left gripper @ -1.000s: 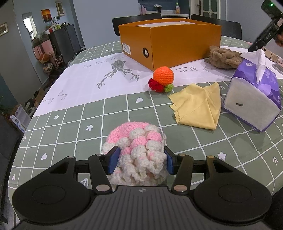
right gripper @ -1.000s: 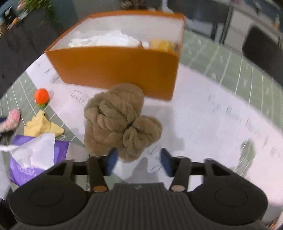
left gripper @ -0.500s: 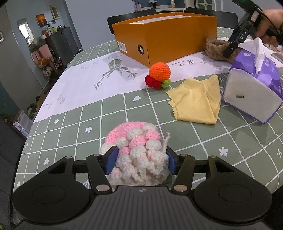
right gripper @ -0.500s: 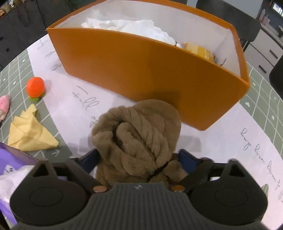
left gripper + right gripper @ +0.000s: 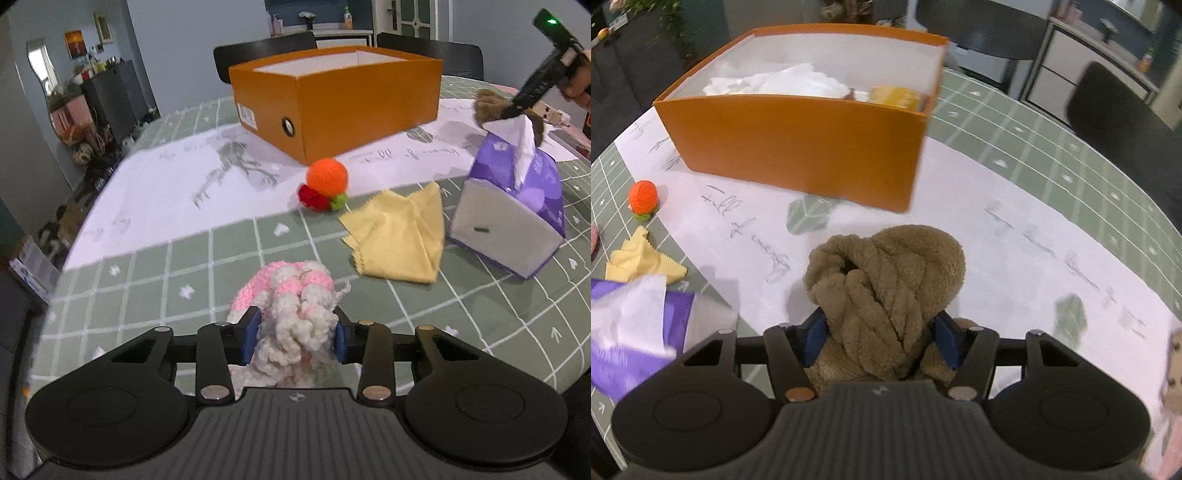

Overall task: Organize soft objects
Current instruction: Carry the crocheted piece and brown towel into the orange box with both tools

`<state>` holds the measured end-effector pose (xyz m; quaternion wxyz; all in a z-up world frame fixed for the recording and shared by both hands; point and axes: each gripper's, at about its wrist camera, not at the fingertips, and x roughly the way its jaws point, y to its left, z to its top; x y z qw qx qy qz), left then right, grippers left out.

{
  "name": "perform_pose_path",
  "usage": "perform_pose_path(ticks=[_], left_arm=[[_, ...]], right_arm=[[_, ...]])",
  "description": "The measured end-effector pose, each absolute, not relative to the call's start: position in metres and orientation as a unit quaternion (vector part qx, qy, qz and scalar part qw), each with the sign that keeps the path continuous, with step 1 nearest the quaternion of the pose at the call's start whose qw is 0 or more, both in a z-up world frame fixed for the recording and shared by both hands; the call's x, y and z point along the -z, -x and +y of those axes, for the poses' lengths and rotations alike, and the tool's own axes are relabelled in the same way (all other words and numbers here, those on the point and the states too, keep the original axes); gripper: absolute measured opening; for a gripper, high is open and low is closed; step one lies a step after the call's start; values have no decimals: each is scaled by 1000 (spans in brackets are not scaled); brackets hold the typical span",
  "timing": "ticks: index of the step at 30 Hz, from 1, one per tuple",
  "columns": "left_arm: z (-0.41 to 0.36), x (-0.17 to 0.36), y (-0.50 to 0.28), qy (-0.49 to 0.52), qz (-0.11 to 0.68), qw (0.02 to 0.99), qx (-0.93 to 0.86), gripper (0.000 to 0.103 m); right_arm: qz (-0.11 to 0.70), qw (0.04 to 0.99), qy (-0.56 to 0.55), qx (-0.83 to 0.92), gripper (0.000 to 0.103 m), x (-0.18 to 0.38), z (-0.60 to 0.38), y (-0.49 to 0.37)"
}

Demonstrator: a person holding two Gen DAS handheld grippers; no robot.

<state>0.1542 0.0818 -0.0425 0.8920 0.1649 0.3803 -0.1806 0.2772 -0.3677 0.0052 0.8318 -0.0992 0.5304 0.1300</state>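
A pink and white crochet toy point(image 5: 291, 295) lies on the green checked tablecloth point(image 5: 147, 266). My left gripper point(image 5: 295, 336) is closing on it, and both blue pads press into its curly white end. In the right wrist view a brown braided plush point(image 5: 886, 273) sits between the pads of my right gripper point(image 5: 879, 341), whose jaws are closing and squeeze its sides. The left wrist view shows that right gripper point(image 5: 543, 74) at the far right, with the brown plush point(image 5: 487, 105) under it. An open orange box point(image 5: 798, 147) stands just beyond the plush.
The orange box point(image 5: 369, 110) holds white cloth point(image 5: 783, 83) and a yellow item point(image 5: 894, 96). In front of it lie an orange crochet ball point(image 5: 327, 177), a folded yellow cloth point(image 5: 402, 236) and a purple tissue pack point(image 5: 517, 214). Black chairs stand behind the table.
The right gripper came forward over the brown plush and its jaws narrowed around it. The left jaws narrowed onto the crochet toy; that hand stayed almost where it was.
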Motion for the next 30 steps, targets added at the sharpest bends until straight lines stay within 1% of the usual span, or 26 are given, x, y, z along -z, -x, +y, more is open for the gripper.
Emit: perform_pose_path(ticks=[7, 13, 20, 30], left_arm=[[92, 7, -171, -162, 351, 902, 193, 42], [74, -21, -192, -192, 310, 909, 203, 42], [24, -48, -233, -229, 274, 903, 240, 42], [-36, -64, -282, -240, 268, 887, 288, 42]], right_arm=[[518, 844, 96, -103, 61, -27, -388, -250], [506, 847, 117, -109, 61, -45, -369, -247], [484, 853, 162, -110, 61, -69, -338, -275], [453, 863, 191, -121, 61, -98, -296, -325]])
